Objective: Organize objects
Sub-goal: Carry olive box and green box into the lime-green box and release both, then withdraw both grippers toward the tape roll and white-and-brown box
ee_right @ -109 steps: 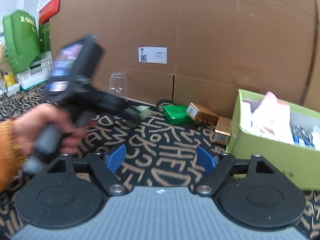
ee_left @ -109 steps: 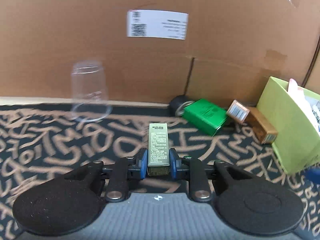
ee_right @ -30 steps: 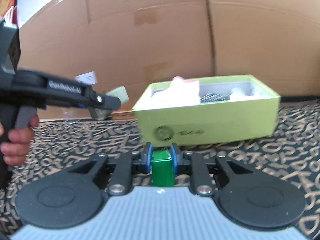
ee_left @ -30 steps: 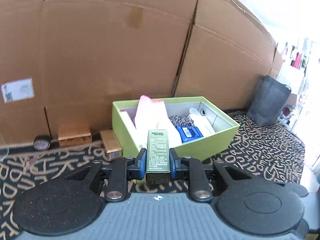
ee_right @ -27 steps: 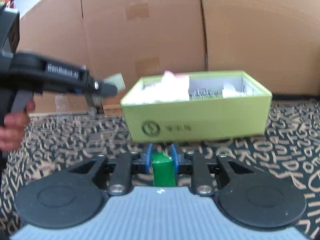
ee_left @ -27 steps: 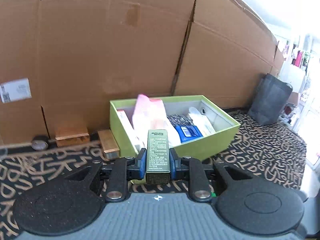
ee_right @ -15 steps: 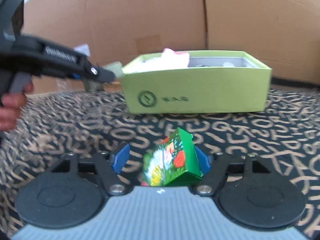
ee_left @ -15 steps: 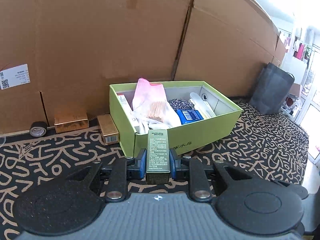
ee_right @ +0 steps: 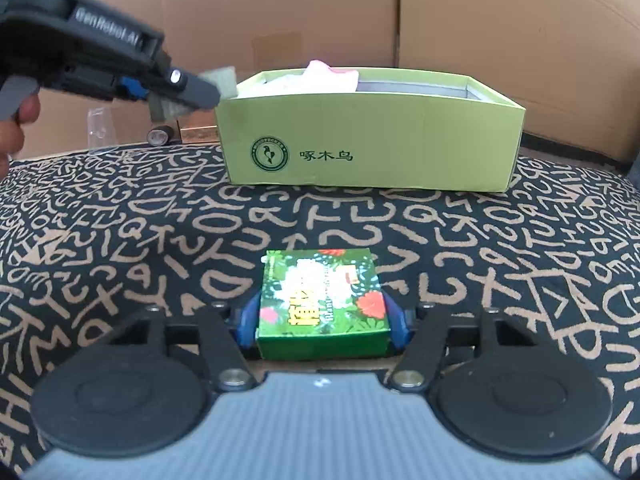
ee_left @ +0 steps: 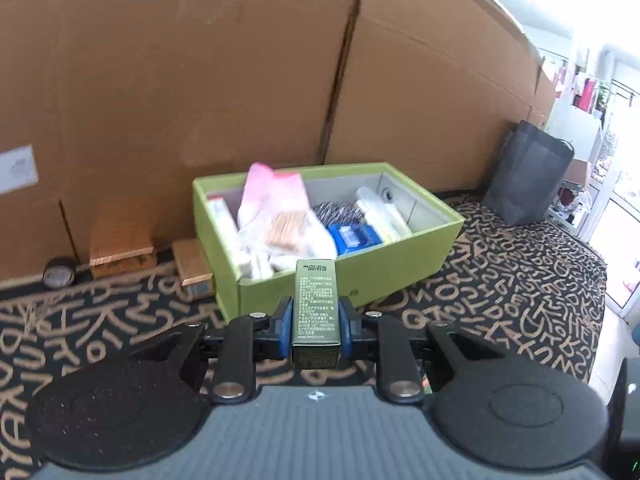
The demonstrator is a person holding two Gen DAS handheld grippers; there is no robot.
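Patterned cloth [ee_right: 120, 220], green carton [ee_right: 322, 304] between closing right gripper [ee_right: 322, 322] pads; left gripper [ee_left: 316, 322] pinching gold box [ee_left: 316, 304]

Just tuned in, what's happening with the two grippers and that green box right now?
The left gripper is clamped on a slim gold-green carton, held in front of the lime box. The right gripper has just been closing around a flowered green box lying flat on the patterned cloth; whether its pads press yet is unclear.

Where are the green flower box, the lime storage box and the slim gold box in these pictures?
green flower box [ee_right: 322, 298], right wrist view, on its printed top face.
lime storage box [ee_right: 372, 144], right wrist view, on its front wall.
slim gold box [ee_left: 316, 304], left wrist view, on its printed upper face.
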